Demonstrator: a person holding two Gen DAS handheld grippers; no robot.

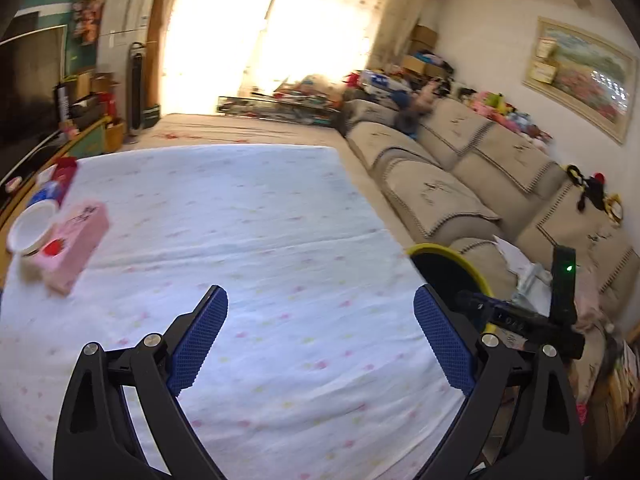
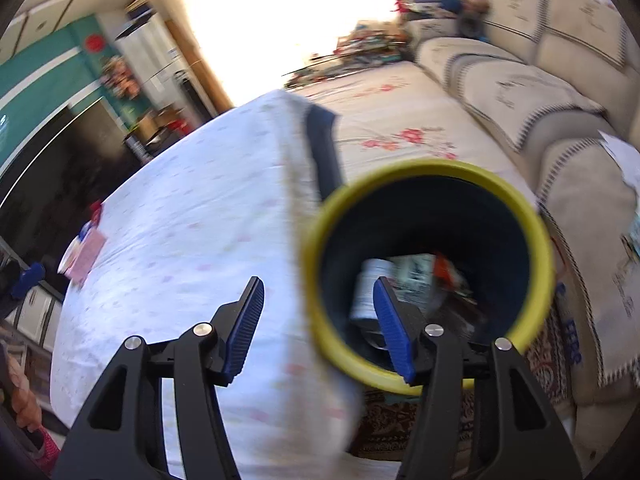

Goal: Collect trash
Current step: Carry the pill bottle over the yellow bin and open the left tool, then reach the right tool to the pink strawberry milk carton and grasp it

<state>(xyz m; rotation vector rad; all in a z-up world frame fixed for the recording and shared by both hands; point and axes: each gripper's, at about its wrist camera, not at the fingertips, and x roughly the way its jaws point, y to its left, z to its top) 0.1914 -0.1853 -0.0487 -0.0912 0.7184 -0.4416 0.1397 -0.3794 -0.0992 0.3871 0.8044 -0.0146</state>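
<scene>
A yellow-rimmed dark trash bin (image 2: 430,268) stands beside the table's right edge; its rim also shows in the left wrist view (image 1: 448,256). Inside it lie a white bottle (image 2: 370,284) and crumpled wrappers (image 2: 444,276). My right gripper (image 2: 320,320) is open and empty, above the table edge, with one finger over the bin's mouth. My left gripper (image 1: 320,336) is open and empty above the white flowered tablecloth (image 1: 240,240). A pink carton (image 1: 76,240), a white cup (image 1: 32,228) and a red and blue pack (image 1: 60,184) sit at the table's left edge.
A long beige sofa (image 1: 460,168) runs along the right wall with paper (image 1: 516,260) and toys on it. A floral rug (image 2: 400,128) lies between table and sofa. A TV (image 1: 28,80) stands at the left. Clutter fills the far end by the bright window.
</scene>
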